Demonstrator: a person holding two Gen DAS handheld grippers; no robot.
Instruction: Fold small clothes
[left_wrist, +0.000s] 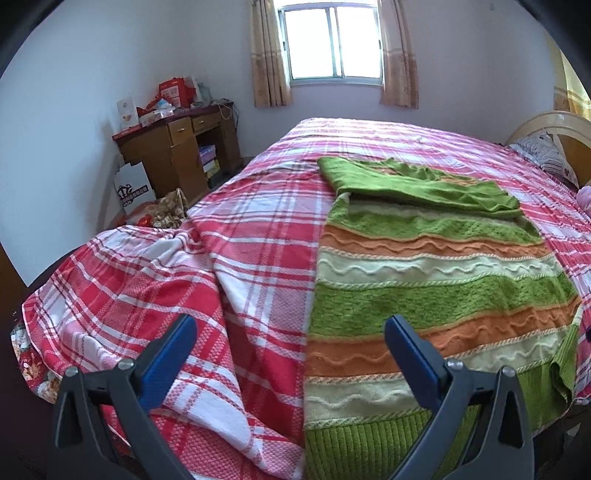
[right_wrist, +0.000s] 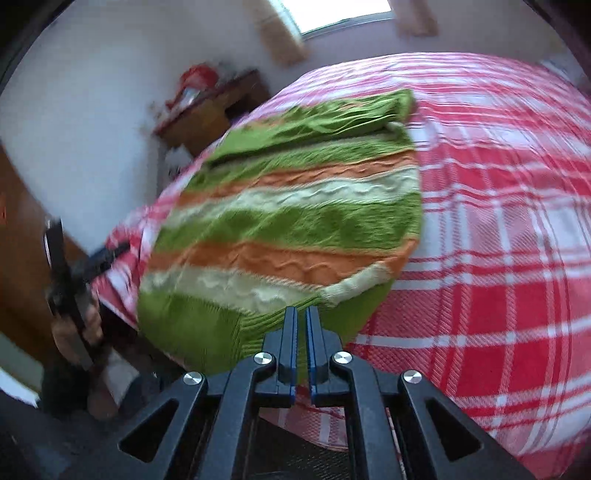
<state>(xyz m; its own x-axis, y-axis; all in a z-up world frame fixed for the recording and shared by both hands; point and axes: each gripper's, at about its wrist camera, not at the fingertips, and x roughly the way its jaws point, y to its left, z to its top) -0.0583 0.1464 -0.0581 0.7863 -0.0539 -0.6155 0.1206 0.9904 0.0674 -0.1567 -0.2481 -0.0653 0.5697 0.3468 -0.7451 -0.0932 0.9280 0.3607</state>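
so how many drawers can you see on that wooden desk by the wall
2. Both sit side by side under the top of the brown wooden desk: the left drawer and the right drawer. Clutter and the viewing angle may hide others.

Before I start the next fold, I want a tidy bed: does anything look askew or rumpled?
Yes. The plaid bedspread is bunched into ridges at the near left corner, beside the striped sweater. The sweater's ribbed hem hangs over the bed's edge, and its right bottom corner is turned up.
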